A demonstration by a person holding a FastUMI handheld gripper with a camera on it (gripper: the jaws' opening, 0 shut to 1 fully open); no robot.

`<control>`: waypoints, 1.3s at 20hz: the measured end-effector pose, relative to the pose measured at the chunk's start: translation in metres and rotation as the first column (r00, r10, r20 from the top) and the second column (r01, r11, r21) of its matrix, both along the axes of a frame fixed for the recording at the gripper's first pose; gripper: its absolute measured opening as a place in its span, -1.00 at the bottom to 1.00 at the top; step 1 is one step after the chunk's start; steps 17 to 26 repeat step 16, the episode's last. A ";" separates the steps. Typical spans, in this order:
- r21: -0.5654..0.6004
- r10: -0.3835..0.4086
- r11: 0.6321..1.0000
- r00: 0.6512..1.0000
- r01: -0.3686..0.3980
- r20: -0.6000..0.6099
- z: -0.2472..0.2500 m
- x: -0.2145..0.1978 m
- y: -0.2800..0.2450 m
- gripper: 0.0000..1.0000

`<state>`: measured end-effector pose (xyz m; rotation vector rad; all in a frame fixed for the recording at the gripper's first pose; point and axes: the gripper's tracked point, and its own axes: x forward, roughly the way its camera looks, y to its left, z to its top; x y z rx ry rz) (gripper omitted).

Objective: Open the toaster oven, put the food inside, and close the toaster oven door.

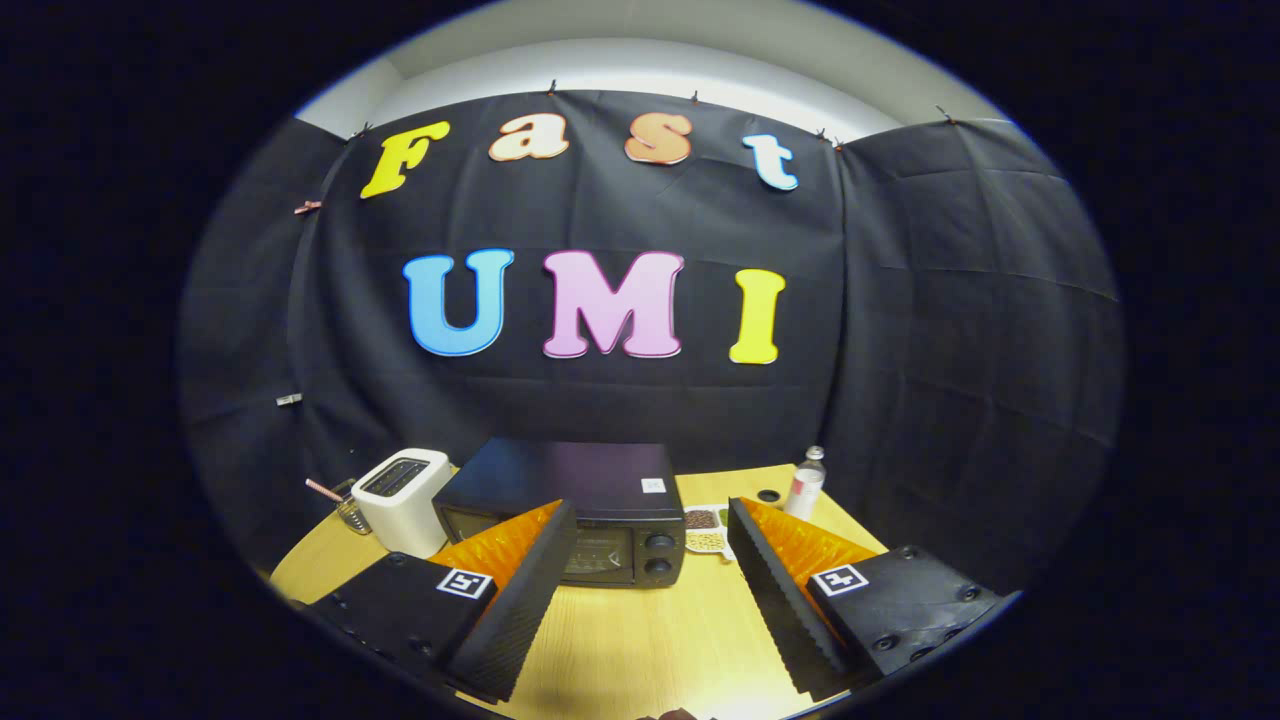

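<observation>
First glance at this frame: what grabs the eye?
The open gripper: its black fingers with orange insides spread wide over the wooden table. Just beyond them sits the black toaster oven, door shut, with a white toaster on one side and a divided food tray and a bottle on the other.

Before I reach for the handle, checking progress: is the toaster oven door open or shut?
Shut: the toaster oven door stands flush with its front, beside the knobs. The gripper is open, holding nothing.

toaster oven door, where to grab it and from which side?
Likely along the door's top edge, from the front: the toaster oven faces the open gripper, door shut, knobs at its right. No handle can be made out; one finger hides part of the door.
</observation>
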<state>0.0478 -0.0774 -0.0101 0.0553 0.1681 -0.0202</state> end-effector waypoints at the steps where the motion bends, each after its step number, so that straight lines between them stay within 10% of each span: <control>1: 0.013 -0.013 1.000 1.000 0.013 0.001 0.003 -0.010 -0.003 0.99; 26: 0.080 -0.044 0.996 0.999 0.045 -0.009 0.017 -0.007 -0.007 1.00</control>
